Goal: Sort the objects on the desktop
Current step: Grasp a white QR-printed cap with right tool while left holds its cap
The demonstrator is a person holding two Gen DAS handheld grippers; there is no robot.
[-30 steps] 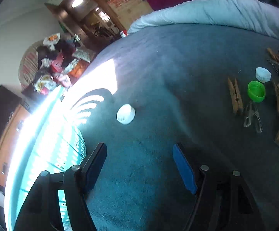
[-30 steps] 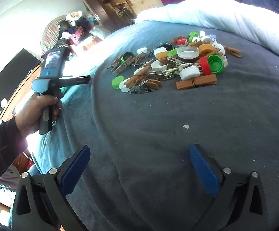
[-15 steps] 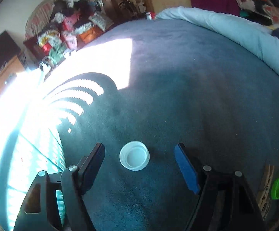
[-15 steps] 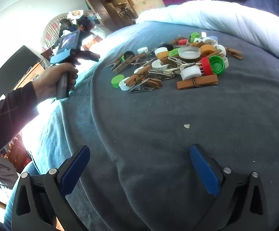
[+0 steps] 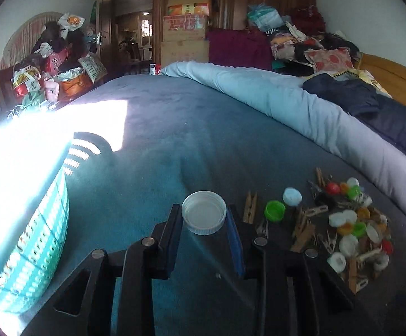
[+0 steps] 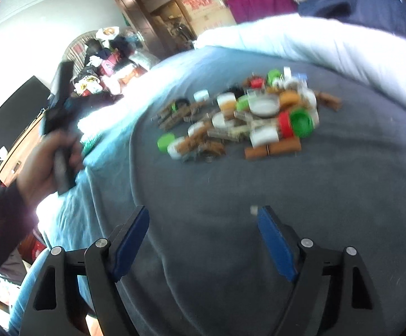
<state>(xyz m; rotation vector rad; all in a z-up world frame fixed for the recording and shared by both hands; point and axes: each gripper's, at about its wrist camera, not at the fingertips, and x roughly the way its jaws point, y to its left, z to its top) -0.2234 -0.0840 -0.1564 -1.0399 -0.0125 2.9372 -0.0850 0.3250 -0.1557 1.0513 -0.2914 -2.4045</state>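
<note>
left gripper [image 5: 204, 217] clamping white cap [image 5: 204, 212]; cap-and-clothespin pile [image 5: 351, 224] beside, right gripper [image 6: 203, 224] agape

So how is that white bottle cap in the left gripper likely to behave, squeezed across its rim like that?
The white bottle cap looks like thin moulded plastic, so probably very light and fairly stiff. The left gripper pinches it across a round, ribbed rim; the ribs may help, yet it could pivot or pop out if squeezed off-centre. Dropped on the blue blanket, it would likely settle rather than roll.

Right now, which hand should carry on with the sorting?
Left. Its tongs are shut on the white cap, lifted and ready to place. The right tongs are open and empty, short of the pile.
</note>
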